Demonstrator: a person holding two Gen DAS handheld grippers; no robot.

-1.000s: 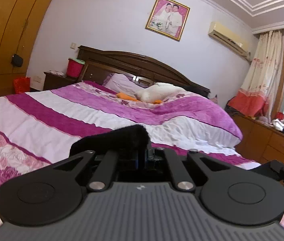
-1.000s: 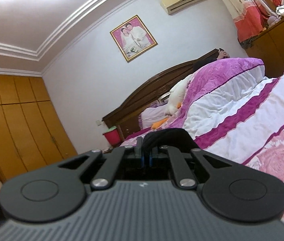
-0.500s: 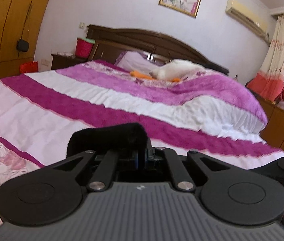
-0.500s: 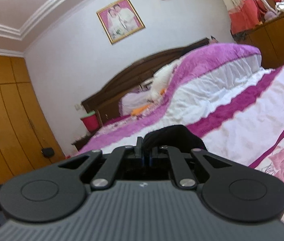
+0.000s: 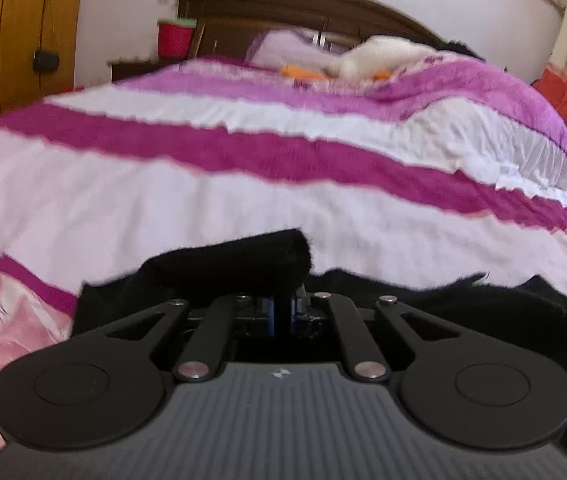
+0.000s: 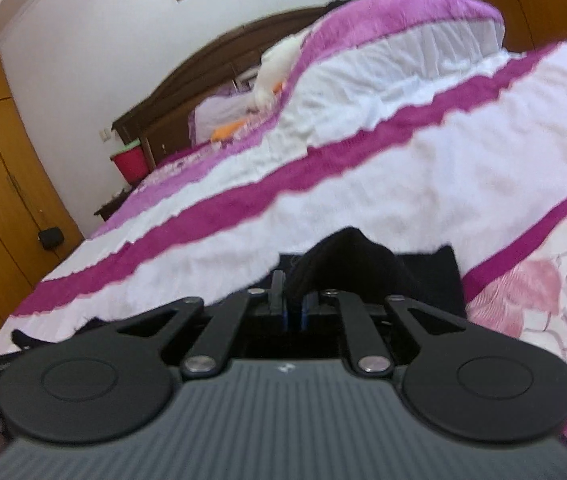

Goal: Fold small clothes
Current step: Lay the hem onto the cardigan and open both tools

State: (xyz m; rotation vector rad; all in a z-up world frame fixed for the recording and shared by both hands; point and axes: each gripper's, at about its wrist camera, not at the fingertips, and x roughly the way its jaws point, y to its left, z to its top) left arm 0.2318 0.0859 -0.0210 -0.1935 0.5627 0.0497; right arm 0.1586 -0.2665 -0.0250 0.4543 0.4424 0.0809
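Observation:
A black garment point(image 5: 235, 264) bunches over the tips of my left gripper point(image 5: 281, 312), which is shut on it; more of the cloth spreads low to the right point(image 5: 463, 300) on the bed. In the right wrist view my right gripper point(image 6: 293, 312) is shut on another part of the black garment point(image 6: 347, 256), which lies partly flat on the bedspread just ahead. Both grippers are low over the bed. The fingertips are mostly hidden by cloth.
The bed has a white, magenta and pink floral bedspread point(image 5: 243, 200). A purple blanket heap point(image 5: 483, 92), a white plush toy point(image 5: 383, 56) and a pillow lie near the dark headboard point(image 5: 303, 4). A red bin point(image 5: 175, 38) and wooden wardrobes point(image 5: 11, 32) stand left.
Both grippers have tilted and moved down toward the bedspread with the black garment in them; the ceiling and wall picture have left view and cloth now touches the bed.

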